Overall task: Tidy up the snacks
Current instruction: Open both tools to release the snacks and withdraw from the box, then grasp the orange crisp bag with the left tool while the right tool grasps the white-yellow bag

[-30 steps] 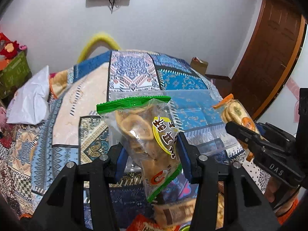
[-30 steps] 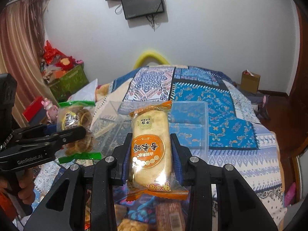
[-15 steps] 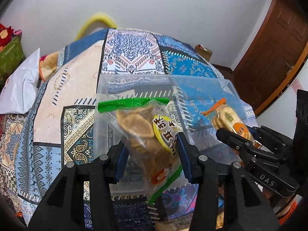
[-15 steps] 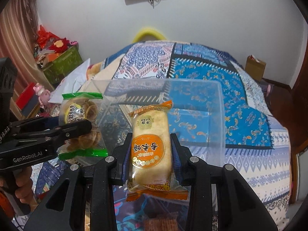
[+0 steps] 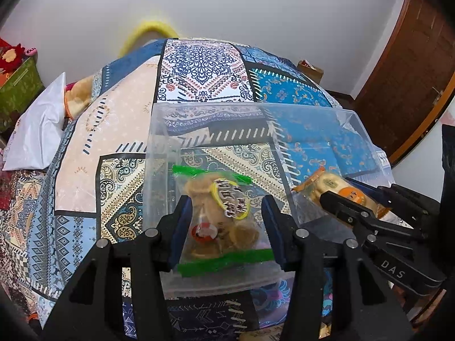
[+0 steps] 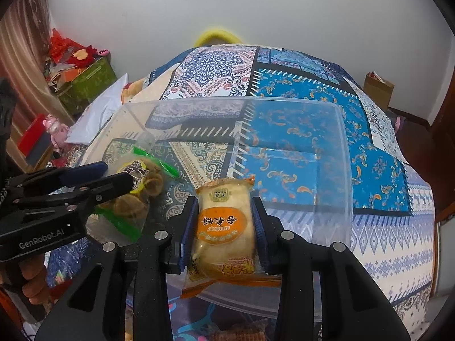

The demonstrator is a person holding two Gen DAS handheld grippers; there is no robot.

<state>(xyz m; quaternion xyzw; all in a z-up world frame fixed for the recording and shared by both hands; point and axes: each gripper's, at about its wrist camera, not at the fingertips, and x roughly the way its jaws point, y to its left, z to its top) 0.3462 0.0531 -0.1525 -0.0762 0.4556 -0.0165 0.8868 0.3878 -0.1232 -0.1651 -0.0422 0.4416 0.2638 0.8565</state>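
- On the bed (image 5: 119,119), near its front edge, sits a clear plastic box (image 5: 256,113); both hands are reaching down into it from the near side.
- The left hand-held gripper (image 5: 226,221) has the bag of round biscuits (image 5: 221,221) between its pads, inside the box at the left end. The jaws have just been easing apart. The left pad looks barely off the wrapper and the right pad seems to touch it, so I cannot tell whether it is pinched.
- That bag lies straight ahead of the left fingers, its long axis running away from them, its green bottom seal (image 5: 224,261) near the box's front wall.
- The right hand-held gripper (image 6: 224,221) has the orange rice cracker packet (image 6: 224,221) between its pads, which touch the wrapper on both sides; its jaws have also just been opening.
- The packet points lengthwise along the right fingers, over the box's front wall, its lower end hanging past the rim.
- My guess: each hand need only let go and draw back. The packet may need nudging further in.
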